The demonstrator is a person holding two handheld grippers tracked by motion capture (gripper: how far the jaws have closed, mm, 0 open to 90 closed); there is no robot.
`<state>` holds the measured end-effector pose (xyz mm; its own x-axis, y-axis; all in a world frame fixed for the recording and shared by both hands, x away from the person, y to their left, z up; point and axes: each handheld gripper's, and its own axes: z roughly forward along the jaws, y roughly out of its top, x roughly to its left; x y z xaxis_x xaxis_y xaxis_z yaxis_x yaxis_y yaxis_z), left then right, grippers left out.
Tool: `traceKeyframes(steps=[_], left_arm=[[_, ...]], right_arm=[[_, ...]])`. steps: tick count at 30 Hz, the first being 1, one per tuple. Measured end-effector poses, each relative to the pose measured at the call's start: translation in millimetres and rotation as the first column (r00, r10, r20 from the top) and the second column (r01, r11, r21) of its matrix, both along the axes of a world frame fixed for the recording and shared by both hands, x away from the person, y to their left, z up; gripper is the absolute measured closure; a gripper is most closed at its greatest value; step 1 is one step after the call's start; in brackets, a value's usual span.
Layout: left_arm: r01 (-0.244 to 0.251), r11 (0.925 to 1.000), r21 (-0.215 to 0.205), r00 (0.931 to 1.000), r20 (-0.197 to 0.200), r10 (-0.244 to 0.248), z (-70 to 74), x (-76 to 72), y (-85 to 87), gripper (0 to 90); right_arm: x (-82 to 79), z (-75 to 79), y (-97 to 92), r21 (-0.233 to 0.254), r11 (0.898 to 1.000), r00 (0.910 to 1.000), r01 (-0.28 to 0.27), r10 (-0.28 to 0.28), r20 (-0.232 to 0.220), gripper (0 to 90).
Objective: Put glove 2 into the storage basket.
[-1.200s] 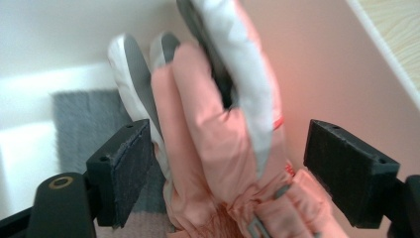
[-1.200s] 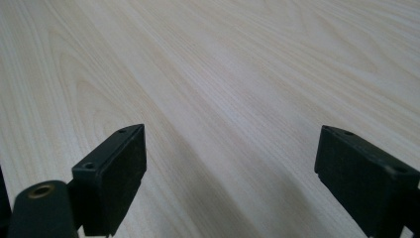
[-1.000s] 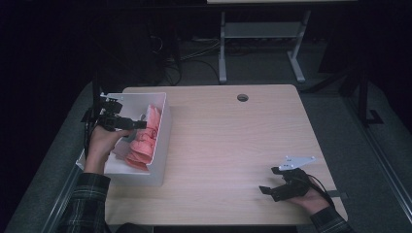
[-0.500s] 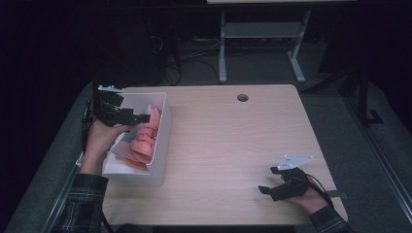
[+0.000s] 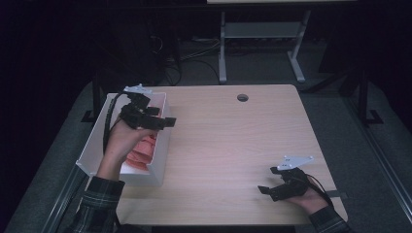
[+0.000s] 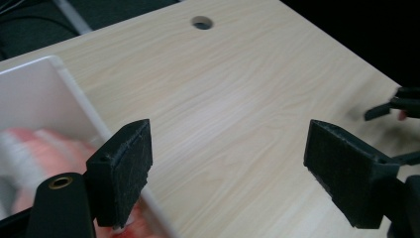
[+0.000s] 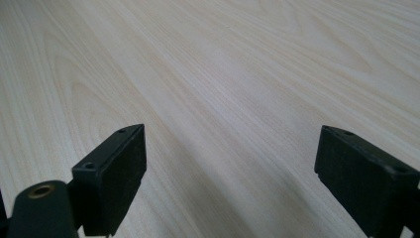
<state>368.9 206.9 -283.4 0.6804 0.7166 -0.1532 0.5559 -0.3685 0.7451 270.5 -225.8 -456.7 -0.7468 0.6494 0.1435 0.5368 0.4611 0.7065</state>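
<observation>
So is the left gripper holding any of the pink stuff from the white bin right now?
No. In the left gripper view the left gripper has its jaws wide apart with bare table between them, and the pink items lie in the white bin.

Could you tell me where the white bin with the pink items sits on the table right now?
In the high view the white bin sits at the table's left edge, with the open left gripper over its right wall.

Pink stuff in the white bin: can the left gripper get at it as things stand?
Probably yes. The left gripper is open and empty, just above the white bin's right wall, beside the pink items. The bin has no lid and nothing lies between; the gripper points toward the table, so it would need turning back.
</observation>
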Motion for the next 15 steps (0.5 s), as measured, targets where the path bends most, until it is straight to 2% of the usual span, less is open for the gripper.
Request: traceKeyframes(steps=[3,6,9,15], left_arm=[[0.044,0.999,0.011,0.999,0.008,-0.044,-0.7,-5.4,-17.7,18.4],[0.076,0.9971,-0.004,0.9971,0.01,-0.076,-2.9,-10.5,-34.2,18.4],[0.108,0.994,0.013,0.994,0.015,-0.109,-6.6,-14.8,-48.4,18.5],[0.154,0.988,0.009,0.9879,0.013,-0.155,-24.1,-23.4,-71.3,18.4]], right_arm=[[0.0,0.2,0.0,0.002,1.0,1.0,0.003,-0.003,0.001,12.3],[-0.1,0.3,0.1,0.002,1.0,1.0,0.003,-0.003,0.002,12.3],[-0.1,0.2,-0.1,0.0,1.0,1.0,0.005,-0.005,0.003,12.3],[-0.3,0.6,-0.6,0.003,1.0,1.0,0.007,-0.007,0.003,12.3]])
